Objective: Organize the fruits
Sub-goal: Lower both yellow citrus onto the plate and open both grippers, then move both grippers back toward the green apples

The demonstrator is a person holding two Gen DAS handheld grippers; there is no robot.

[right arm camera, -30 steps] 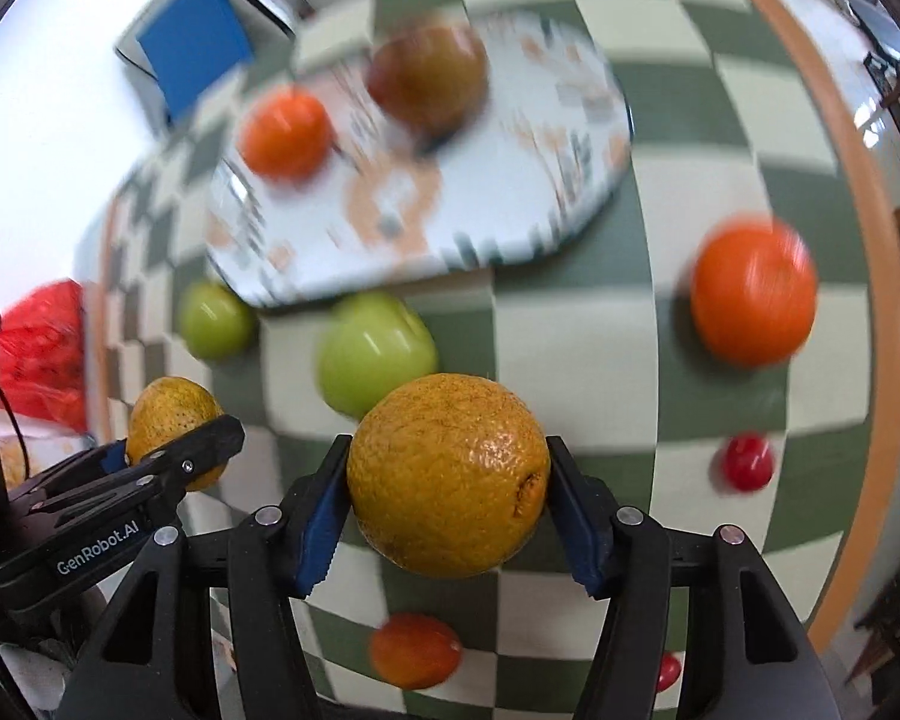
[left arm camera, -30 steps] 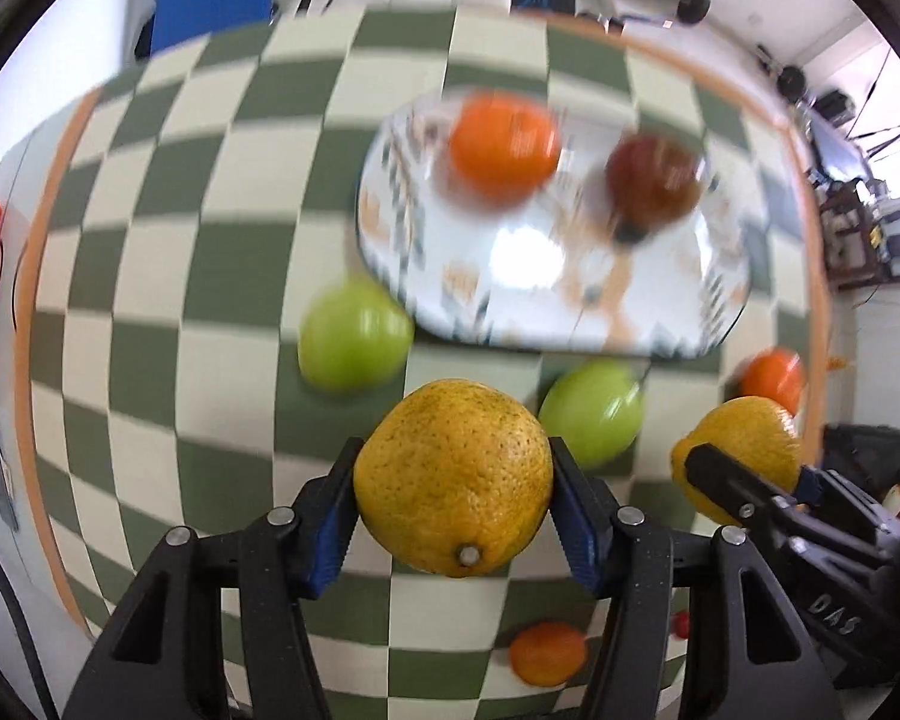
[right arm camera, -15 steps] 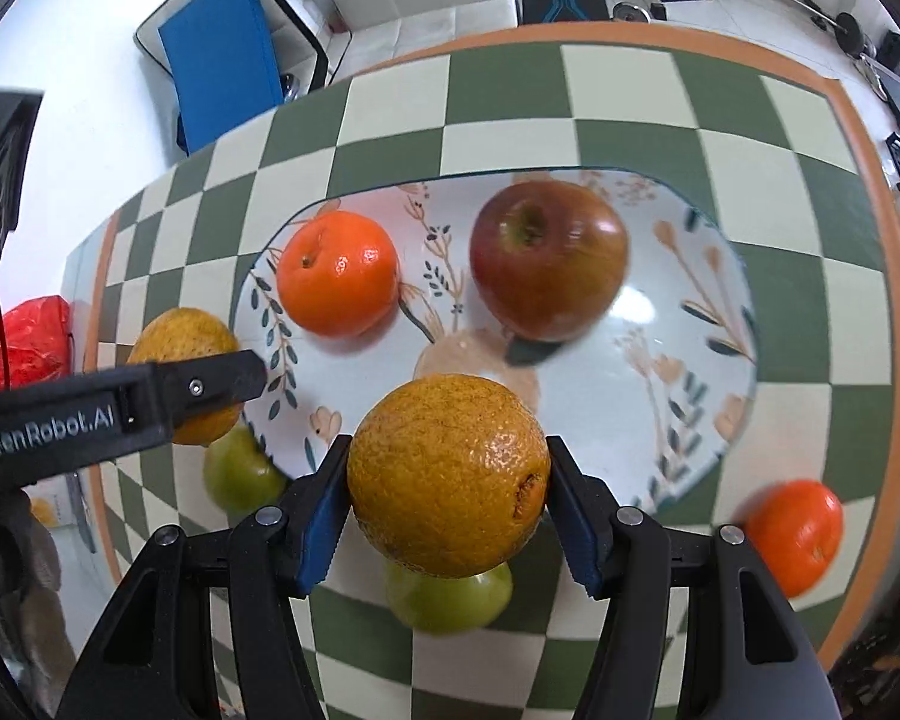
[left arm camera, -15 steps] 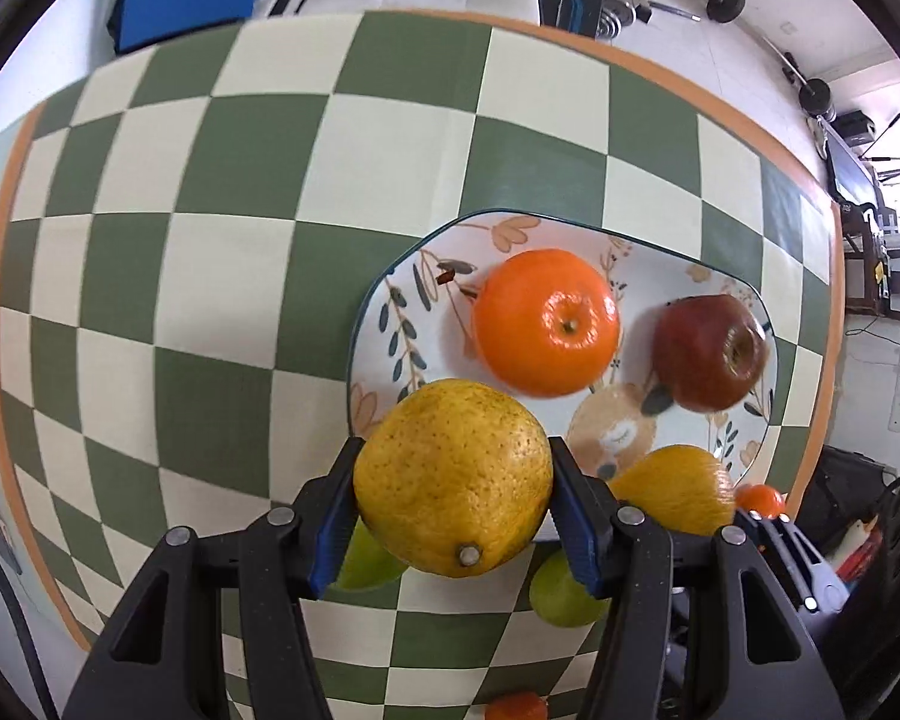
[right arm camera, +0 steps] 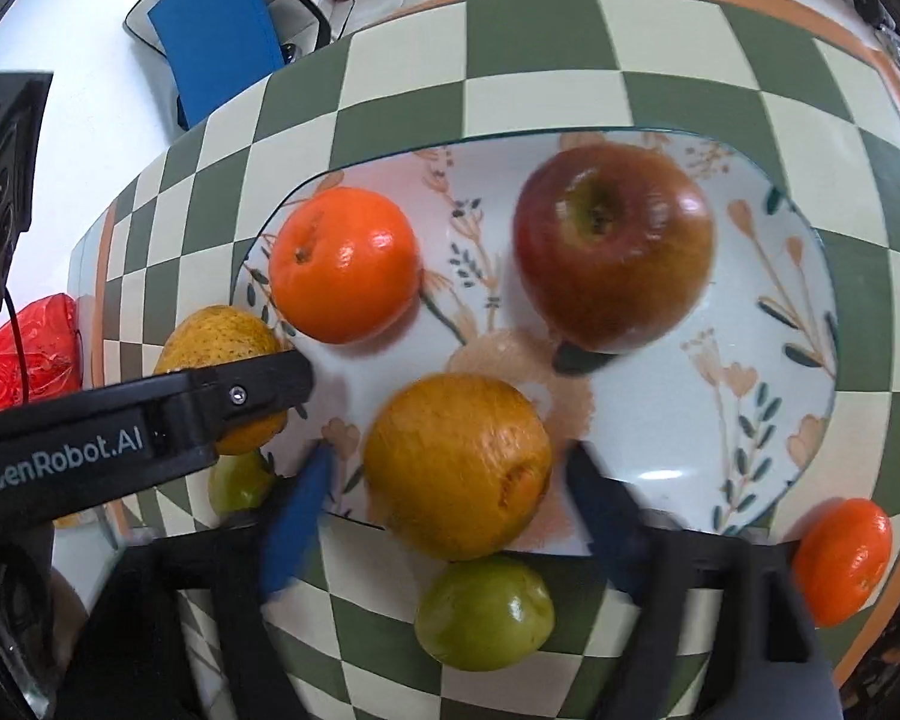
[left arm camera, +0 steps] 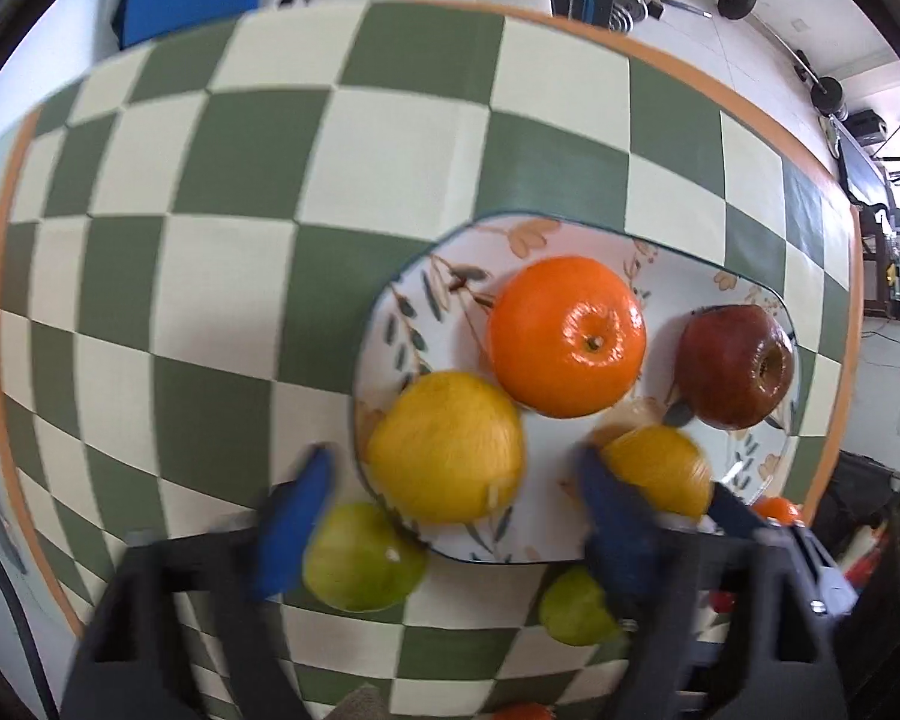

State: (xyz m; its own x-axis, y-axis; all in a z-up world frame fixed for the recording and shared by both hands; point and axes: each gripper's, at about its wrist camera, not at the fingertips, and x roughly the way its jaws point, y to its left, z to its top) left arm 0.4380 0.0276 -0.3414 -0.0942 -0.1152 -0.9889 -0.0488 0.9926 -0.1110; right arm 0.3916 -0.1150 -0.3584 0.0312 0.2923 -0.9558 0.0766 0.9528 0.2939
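A floral plate (left arm camera: 390,324) (right arm camera: 768,396) lies on the checkered table. On it are a bright orange (left arm camera: 567,336) (right arm camera: 345,264) and a red apple (left arm camera: 735,366) (right arm camera: 612,243). My left gripper (left arm camera: 456,516) is open; the yellow orange (left arm camera: 447,447) it held sits free on the plate's near left edge. My right gripper (right arm camera: 450,507) is open too; its yellow orange (right arm camera: 456,465) rests on the plate's near edge. That orange also shows in the left wrist view (left arm camera: 660,468). The left gripper's finger crosses the right wrist view.
Two green apples (left arm camera: 360,558) (left arm camera: 576,609) lie just off the plate's near edge; one shows in the right wrist view (right arm camera: 486,612). A small orange (right arm camera: 843,561) sits right of the plate. A red bag (right arm camera: 36,348) is off the table's left edge.
Both grippers have opened and let go of their yellow oranges, which now rest on the plate's near edge. Both moved a little closer to the plate.
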